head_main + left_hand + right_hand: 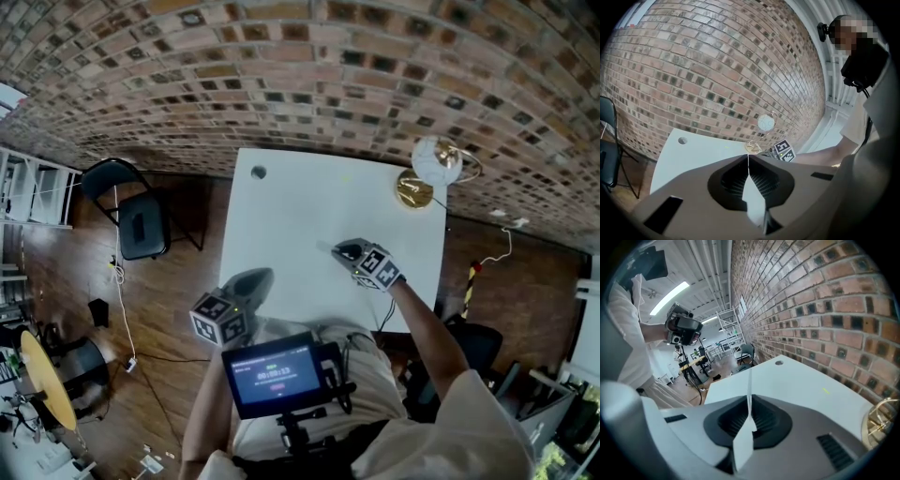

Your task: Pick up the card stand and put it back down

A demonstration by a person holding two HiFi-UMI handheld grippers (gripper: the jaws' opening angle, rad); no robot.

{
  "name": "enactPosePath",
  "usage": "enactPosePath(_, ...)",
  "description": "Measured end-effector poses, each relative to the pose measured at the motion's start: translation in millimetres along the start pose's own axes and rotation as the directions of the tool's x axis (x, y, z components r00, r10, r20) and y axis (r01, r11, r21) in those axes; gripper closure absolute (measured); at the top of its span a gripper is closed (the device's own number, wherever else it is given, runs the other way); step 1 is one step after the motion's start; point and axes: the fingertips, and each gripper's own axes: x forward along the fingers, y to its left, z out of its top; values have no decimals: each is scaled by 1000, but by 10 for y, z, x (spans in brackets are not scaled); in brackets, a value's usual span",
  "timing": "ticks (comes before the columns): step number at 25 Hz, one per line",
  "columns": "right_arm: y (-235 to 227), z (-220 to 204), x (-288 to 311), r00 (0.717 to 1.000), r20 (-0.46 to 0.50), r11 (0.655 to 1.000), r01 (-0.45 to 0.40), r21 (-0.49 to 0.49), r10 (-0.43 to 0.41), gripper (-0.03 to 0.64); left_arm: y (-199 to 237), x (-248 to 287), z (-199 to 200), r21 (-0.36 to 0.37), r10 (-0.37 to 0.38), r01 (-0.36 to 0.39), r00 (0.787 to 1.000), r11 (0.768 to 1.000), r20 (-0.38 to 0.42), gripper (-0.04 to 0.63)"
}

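Table edge danger: card stand perched at far right corner.
Our right gripper and left gripper both have jaws pressed together, empty, well apart from it; arriving closed, we could knock it over.

Tabletop against the wall, seen from above

The tabletop stands with its far edge to the brick wall. The card stand sits on its far right corner, and a small round mark, perhaps a cable hole, lies in the far left corner. The right tool is over the middle right of the tabletop, well short of the stand. The left tool is at the near left edge. A chair stands on the floor to the left.
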Motion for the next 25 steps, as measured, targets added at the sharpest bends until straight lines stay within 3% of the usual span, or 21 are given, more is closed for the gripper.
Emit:
enactPosePath(11,-23,-423,318,999,-50,999,-10,51,12,591,-3,-17,-76,29,3,-1,997,1000,-72,589)
enactPosePath(25,-23,-630,575,995,-51,996,-77,51,80,591,-1,-92,-121,28,15,-13,998,1000,-67,589)
